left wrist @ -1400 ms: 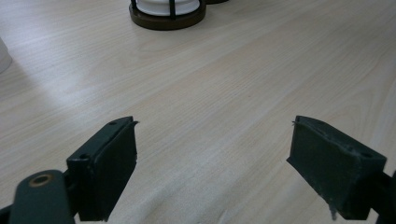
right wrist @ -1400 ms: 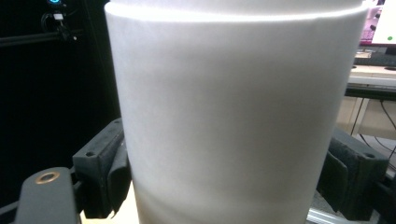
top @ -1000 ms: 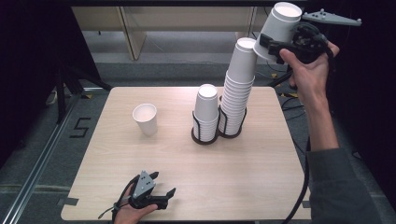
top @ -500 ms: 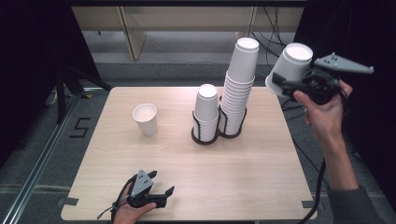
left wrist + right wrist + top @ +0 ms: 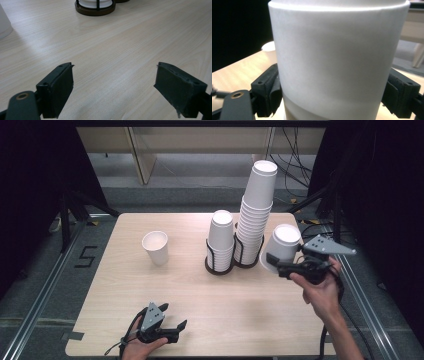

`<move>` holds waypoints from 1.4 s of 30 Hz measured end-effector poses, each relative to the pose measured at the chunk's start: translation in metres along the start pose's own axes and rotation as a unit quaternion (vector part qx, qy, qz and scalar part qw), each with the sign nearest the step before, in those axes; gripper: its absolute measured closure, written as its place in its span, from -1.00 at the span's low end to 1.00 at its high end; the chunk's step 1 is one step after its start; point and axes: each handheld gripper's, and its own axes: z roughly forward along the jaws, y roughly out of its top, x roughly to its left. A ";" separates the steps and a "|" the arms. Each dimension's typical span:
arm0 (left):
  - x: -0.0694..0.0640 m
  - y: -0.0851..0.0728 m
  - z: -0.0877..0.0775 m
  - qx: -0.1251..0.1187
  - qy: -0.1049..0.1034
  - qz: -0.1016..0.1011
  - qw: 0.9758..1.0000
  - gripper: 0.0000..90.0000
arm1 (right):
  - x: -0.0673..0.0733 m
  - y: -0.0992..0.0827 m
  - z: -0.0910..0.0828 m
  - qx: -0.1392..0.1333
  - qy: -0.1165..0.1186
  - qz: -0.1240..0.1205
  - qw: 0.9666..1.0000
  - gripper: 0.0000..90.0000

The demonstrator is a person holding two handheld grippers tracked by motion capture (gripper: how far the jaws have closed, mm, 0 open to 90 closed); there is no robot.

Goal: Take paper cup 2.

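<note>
My right gripper (image 5: 274,263) is shut on a white paper cup (image 5: 283,245), held bottom-up and tilted, just right of the tall cup stack (image 5: 256,210) and low over the table's right edge. In the right gripper view the cup (image 5: 337,55) sits between both pads (image 5: 270,92). A shorter stack (image 5: 220,237) stands in the black wire holder (image 5: 219,268) beside the tall one. A single upright cup (image 5: 155,247) stands at the table's left middle. My left gripper (image 5: 175,316) rests near the front edge, jaws apart (image 5: 113,85) with bare wood between them.
The light wooden table (image 5: 250,310) has open room in its middle and front right. The holder's base (image 5: 95,10) and the lone cup's foot (image 5: 3,25) lie ahead of the left gripper. Dark stands and cables flank the table; shelving stands behind.
The right hand has carried the cup down from above the tall stack to beside it on the right, near table height. The left gripper has stayed put.
</note>
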 end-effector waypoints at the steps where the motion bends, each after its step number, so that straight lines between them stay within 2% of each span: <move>1: 0.000 0.000 0.000 -0.001 0.000 -0.001 1.000 -0.68 | 0.006 -0.006 0.003 0.003 0.009 0.011 1.000 -0.63; 2: -0.001 0.000 0.000 -0.003 0.000 -0.003 1.000 -0.68 | 0.011 -0.011 0.006 0.003 0.014 0.007 1.000 -0.63; 3: -0.001 0.000 -0.001 0.001 0.003 0.000 1.000 -0.68 | 0.017 -0.016 0.009 0.014 0.023 0.013 1.000 -0.63; 5: 0.000 0.000 0.000 -0.002 -0.002 0.000 1.000 -0.68 | 0.026 -0.025 0.017 0.012 0.040 0.011 0.999 -0.63; 6: 0.000 0.000 -0.001 -0.002 0.000 0.002 1.000 -0.68 | 0.032 -0.029 0.019 0.023 0.045 0.015 0.999 -0.63; 9: 0.000 0.001 -0.001 -0.005 -0.003 0.004 1.000 -0.68 | 0.044 -0.039 0.032 0.025 0.063 -0.004 0.998 -0.63; 14: -0.001 0.002 -0.002 -0.010 -0.002 0.006 1.000 -0.68 | 0.064 -0.053 0.050 0.034 0.099 0.006 0.994 -0.64; 17: -0.002 0.002 -0.001 -0.016 -0.007 0.003 1.000 -0.68 | 0.074 -0.060 0.058 0.039 0.109 0.004 0.993 -0.64; 19: -0.002 0.002 -0.001 -0.018 -0.009 0.005 1.000 -0.68 | 0.077 -0.064 0.063 0.037 0.110 -0.012 0.993 -0.64; 22: -0.003 0.003 -0.001 -0.018 -0.010 0.007 1.000 -0.68 | 0.085 -0.071 0.069 0.053 0.126 0.004 0.991 -0.64; 24: -0.003 0.003 -0.001 -0.021 -0.013 0.006 1.000 -0.68 | 0.087 -0.074 0.073 0.052 0.127 -0.005 0.990 -0.64; 26: -0.004 0.003 0.000 -0.024 -0.014 0.005 1.000 -0.68 | 0.090 -0.076 0.076 0.056 0.138 0.003 0.989 -0.64; 29: -0.004 0.003 0.000 -0.028 -0.018 0.007 0.999 -0.68 | 0.095 -0.078 0.080 0.063 0.135 -0.003 0.989 -0.64; 30: -0.004 0.004 0.001 -0.029 -0.018 0.007 0.999 -0.68 | 0.096 -0.079 0.081 0.066 0.139 0.002 0.988 -0.64; 32: -0.004 0.004 0.001 -0.029 -0.019 0.007 0.999 -0.68 | 0.097 -0.080 0.084 0.064 0.138 -0.013 0.988 -0.64; 33: -0.004 0.004 0.000 -0.029 -0.017 0.007 0.999 -0.68 | 0.099 -0.081 0.087 0.061 0.139 -0.010 0.988 -0.64; 35: -0.004 0.004 0.000 -0.030 -0.015 0.004 0.999 -0.68 | 0.101 -0.082 0.090 0.064 0.151 -0.007 0.986 -0.64; 36: -0.004 0.004 0.000 -0.030 -0.017 0.004 0.999 -0.68 | 0.101 -0.082 0.091 0.065 0.151 -0.016 0.986 -0.64; 37: -0.004 0.004 0.000 -0.032 -0.016 0.004 0.999 -0.68 | 0.104 -0.083 0.092 0.070 0.153 -0.001 0.986 -0.64; 38: -0.004 0.005 -0.001 -0.029 -0.013 0.005 0.999 -0.68 | 0.103 -0.083 0.092 0.069 0.146 -0.023 0.987 -0.64; 40: -0.003 0.005 -0.001 -0.036 -0.014 0.002 0.999 -0.68 | 0.105 -0.084 0.095 0.066 0.147 -0.026 0.987 -0.64; 41: -0.003 0.005 -0.001 -0.036 -0.014 0.001 0.999 -0.68 | 0.107 -0.084 0.096 0.074 0.153 -0.017 0.985 -0.64; 42: -0.002 0.005 -0.001 -0.037 -0.016 0.001 0.999 -0.68 | 0.109 -0.085 0.096 0.078 0.149 -0.006 0.986 -0.64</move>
